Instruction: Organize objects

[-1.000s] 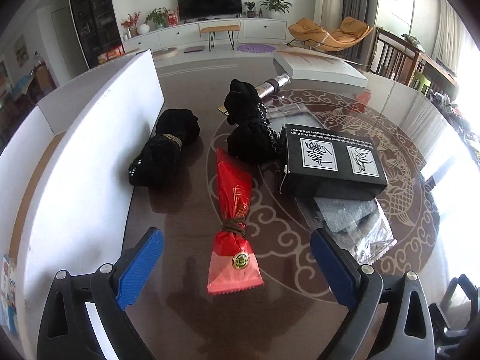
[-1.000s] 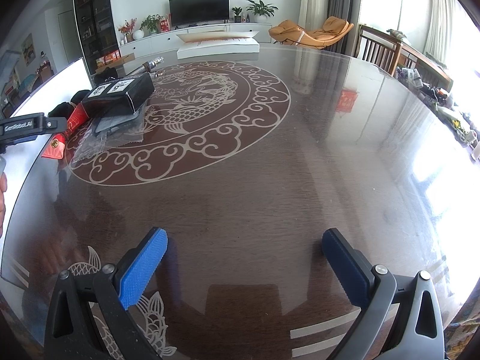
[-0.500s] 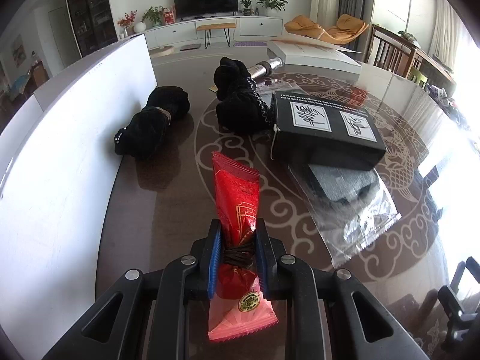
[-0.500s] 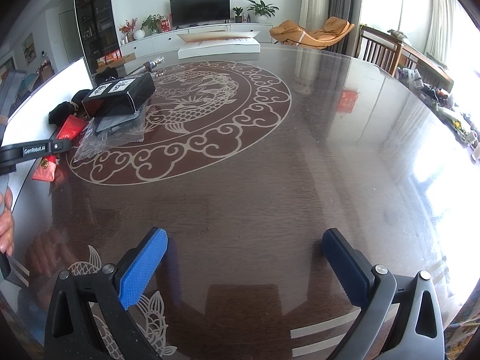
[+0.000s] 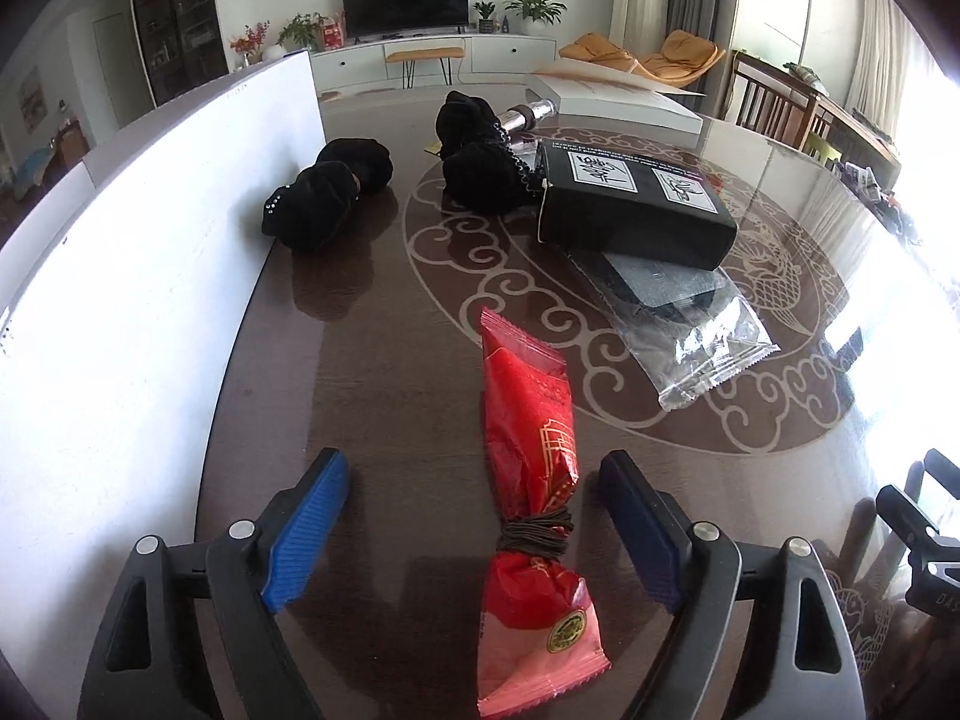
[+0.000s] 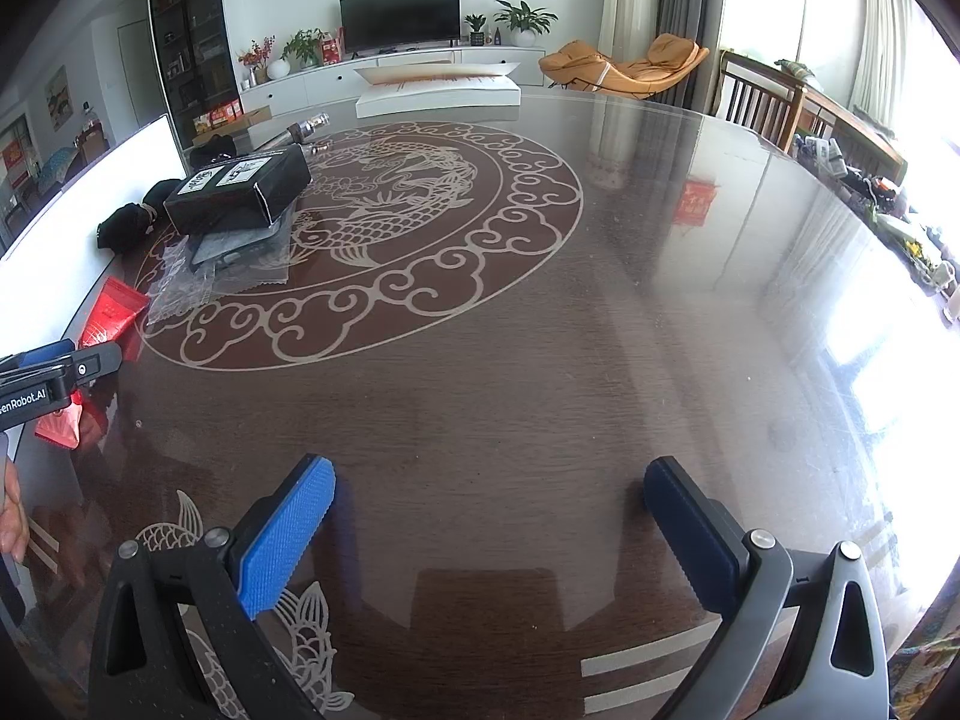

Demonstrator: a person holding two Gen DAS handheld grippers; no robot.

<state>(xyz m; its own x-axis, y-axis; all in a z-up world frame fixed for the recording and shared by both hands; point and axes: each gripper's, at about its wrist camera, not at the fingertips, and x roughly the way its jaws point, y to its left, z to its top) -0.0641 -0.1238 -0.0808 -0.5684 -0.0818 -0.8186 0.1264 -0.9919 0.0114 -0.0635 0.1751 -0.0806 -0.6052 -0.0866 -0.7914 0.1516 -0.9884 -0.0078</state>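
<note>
A red snack packet (image 5: 531, 456) tied with a brown band lies on the dark table between the open fingers of my left gripper (image 5: 474, 516). It also shows in the right wrist view (image 6: 111, 315) at the far left. Beyond it lie a black box (image 5: 630, 204), a clear plastic bag with a dark item (image 5: 678, 312), a black pouch (image 5: 477, 150) and a black bundle (image 5: 327, 195). My right gripper (image 6: 489, 516) is open and empty over bare table, far right of these things.
A tall white board (image 5: 138, 252) stands along the left side of the table. A flat white box (image 5: 612, 97) and a metal cylinder (image 5: 528, 114) lie at the far side. The table edge runs along the right, with chairs (image 6: 756, 99) behind.
My left gripper was shut on the red packet half a second ago; it has now opened and let it go. The packet lies closer to me than a second ago. The right gripper has not moved.
</note>
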